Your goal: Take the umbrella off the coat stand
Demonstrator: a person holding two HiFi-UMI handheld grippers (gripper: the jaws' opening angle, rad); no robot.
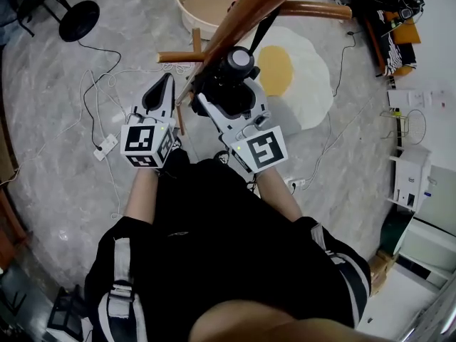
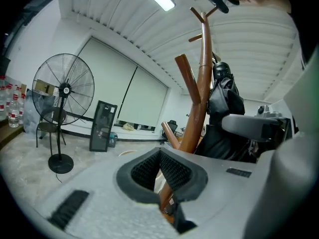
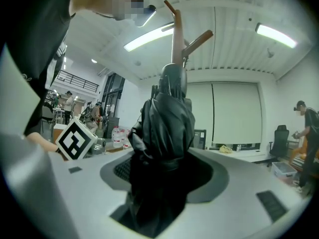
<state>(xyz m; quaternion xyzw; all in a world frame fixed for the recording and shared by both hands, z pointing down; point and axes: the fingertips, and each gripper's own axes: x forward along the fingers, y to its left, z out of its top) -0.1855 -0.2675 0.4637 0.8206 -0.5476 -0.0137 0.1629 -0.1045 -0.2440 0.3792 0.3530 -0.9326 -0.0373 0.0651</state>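
The wooden coat stand [image 1: 242, 13] rises just ahead of me, its pole [image 2: 202, 83] and pegs showing in both gripper views. A folded black umbrella [image 1: 239, 84] hangs against the pole. My right gripper [image 1: 229, 92] has its jaws on either side of the umbrella [image 3: 167, 128], whose fabric fills the whole gap between them and is pressed by the pads. My left gripper [image 1: 169, 78] sits just left of the pole, beside a lower peg. Its jaws [image 2: 159, 152] meet at the tips with nothing held. The umbrella [image 2: 224, 108] hangs to its right.
A standing fan [image 2: 62, 91] and a black panel [image 2: 102, 126] stand to the left. On the floor are the fan base [image 1: 78, 20], a round tub [image 1: 206, 6], an egg-shaped rug [image 1: 299, 70], and a power strip with cables [image 1: 107, 144]. A person [image 3: 304, 128] stands far right.
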